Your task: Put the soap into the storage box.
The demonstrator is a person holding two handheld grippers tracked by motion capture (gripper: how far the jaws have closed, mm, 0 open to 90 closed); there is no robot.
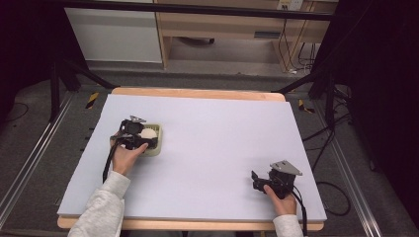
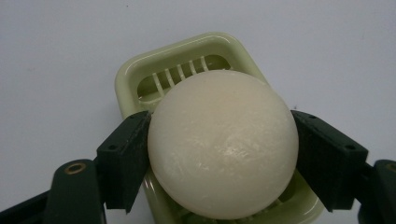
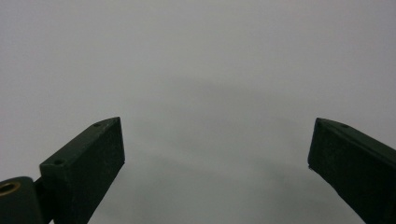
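Soap ball [image 2: 223, 144] is sitting clamped in left gripper [image 2: 223, 158] directly over green soap dish [image 2: 140, 70]; right gripper [image 3: 217, 163] is idling wide open, empty.

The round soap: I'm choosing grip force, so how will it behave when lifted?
The soap looks smooth and glossy, so probably slippery between the left gripper pads. Being round, it would likely roll if dropped outside the green dish. It looks solid and stiff.

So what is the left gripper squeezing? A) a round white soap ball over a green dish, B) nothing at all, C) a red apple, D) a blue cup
A: in the left gripper view the left gripper has a jaw pressed on each side of the round white soap ball, above the slotted green dish.
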